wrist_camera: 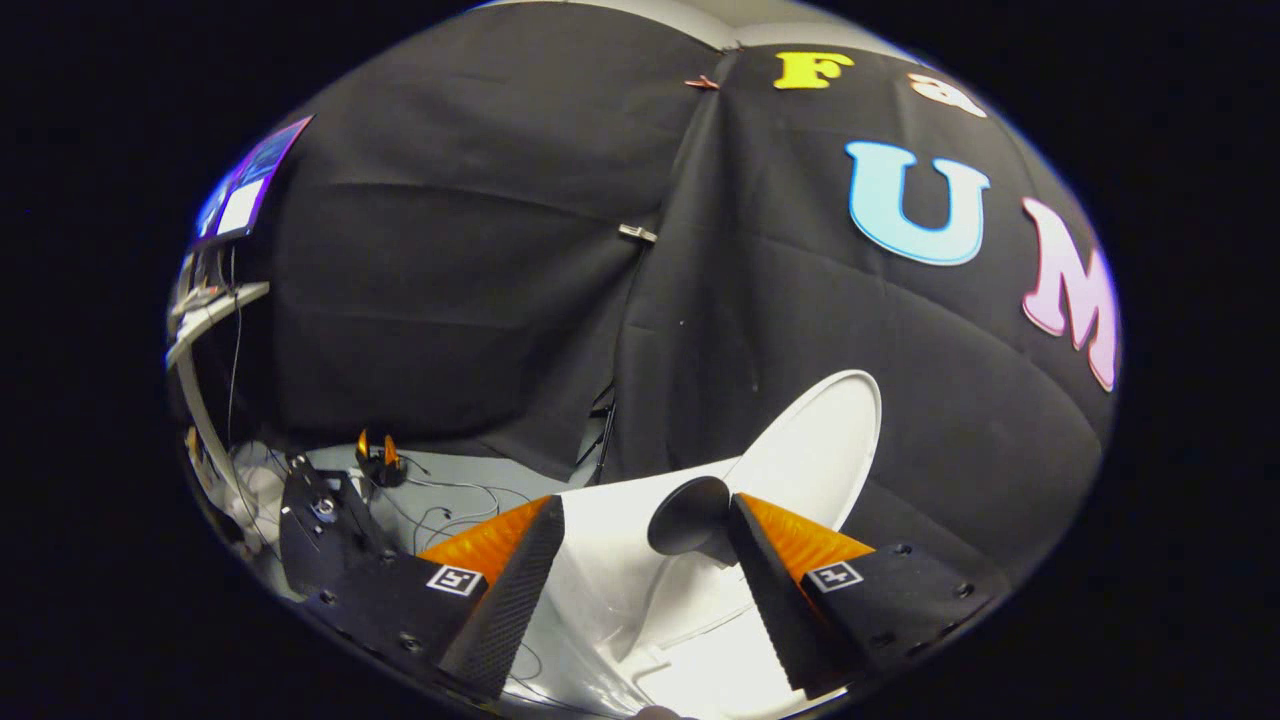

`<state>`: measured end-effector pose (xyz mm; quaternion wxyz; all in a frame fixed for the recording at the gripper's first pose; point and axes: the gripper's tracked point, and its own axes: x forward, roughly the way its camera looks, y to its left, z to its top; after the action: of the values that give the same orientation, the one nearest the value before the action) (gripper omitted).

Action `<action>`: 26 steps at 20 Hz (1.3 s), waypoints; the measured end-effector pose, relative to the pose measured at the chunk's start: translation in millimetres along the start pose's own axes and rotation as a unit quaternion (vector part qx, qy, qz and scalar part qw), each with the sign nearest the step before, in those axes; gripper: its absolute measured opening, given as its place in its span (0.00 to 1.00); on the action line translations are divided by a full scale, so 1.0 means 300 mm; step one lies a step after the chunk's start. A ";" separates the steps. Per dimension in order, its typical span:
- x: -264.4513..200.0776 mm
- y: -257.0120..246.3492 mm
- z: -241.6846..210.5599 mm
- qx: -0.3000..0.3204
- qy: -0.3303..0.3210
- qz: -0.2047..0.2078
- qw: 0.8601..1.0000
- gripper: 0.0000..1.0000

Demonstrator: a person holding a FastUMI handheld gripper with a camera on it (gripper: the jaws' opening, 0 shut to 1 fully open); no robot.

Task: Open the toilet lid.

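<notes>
Toilet lid [820, 450], white and oval, stands raised and tilted just beyond the right finger, its broad face leaning back toward the black cloth wall [480, 280] on the far side. Below it the white toilet body [610, 560] spreads between and under the two fingers, near the camera. The gripper [645, 520] points forward and slightly downward over the toilet, rolled a little so that the left finger [510, 590] sits lower in the scene than the right finger [775, 590]. Its fingers are spread wide apart and clasp nothing; the gap between them shows bare white porcelain. A dark round knob [690, 515], like a suction cup or handle, sits just left of the right fingertip, at the foot of the lid; whether the finger touches it cannot be told. Each finger carries a small square marker near its base. To the left, on the pale floor [470, 480], loose thin cables trail past a small dark device with orange parts [378, 460], well apart from the toilet. Nearer on the left stands a black metal bracket [320, 520]. Farther left, a white shelf [215, 310] juts out, with a lit screen [250, 180] mounted above it.
</notes>
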<state>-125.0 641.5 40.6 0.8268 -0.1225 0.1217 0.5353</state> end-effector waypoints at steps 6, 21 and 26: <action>-0.032 -0.062 0.106 0.003 -0.039 -0.030 0.999 0.99; -0.561 -0.688 0.201 0.090 -0.118 -0.199 0.969 0.99; -0.926 -1.015 0.072 0.166 -0.150 -0.305 0.926 0.99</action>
<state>44.8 290.1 175.3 0.9672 0.0670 0.0395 0.2419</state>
